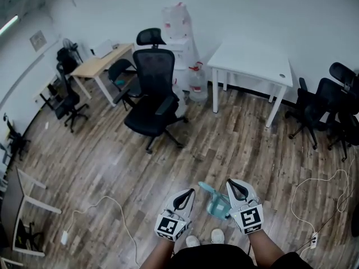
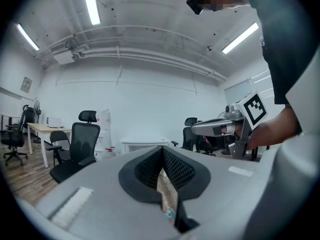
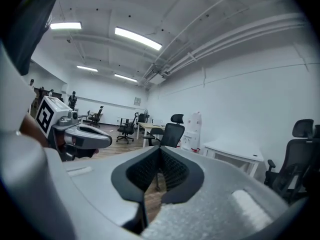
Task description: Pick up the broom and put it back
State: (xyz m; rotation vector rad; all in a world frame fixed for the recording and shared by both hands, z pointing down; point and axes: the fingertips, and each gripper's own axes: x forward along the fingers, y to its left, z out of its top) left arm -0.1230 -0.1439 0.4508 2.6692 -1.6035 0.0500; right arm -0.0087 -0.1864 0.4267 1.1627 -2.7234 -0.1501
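Left gripper (image 1: 190, 193), right gripper (image 1: 230, 184): both jaws closed, nothing in them. 1 teal dustpan (image 1: 216, 204) on wood floor (image 1: 252, 150). 1 white table (image 1: 252, 58), 1 wooden table (image 1: 101, 63), white walls (image 1: 263, 7).

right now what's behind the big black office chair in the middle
A white stack of containers stands against the wall behind the black office chair, with a smaller dark chair to its left. The backrest covers the stack's lower left part.

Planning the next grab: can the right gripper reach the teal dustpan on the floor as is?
Probably yes. The dustpan sits on the floor just below the right gripper, nothing between them. But the jaws are shut, so it must open and dip first.
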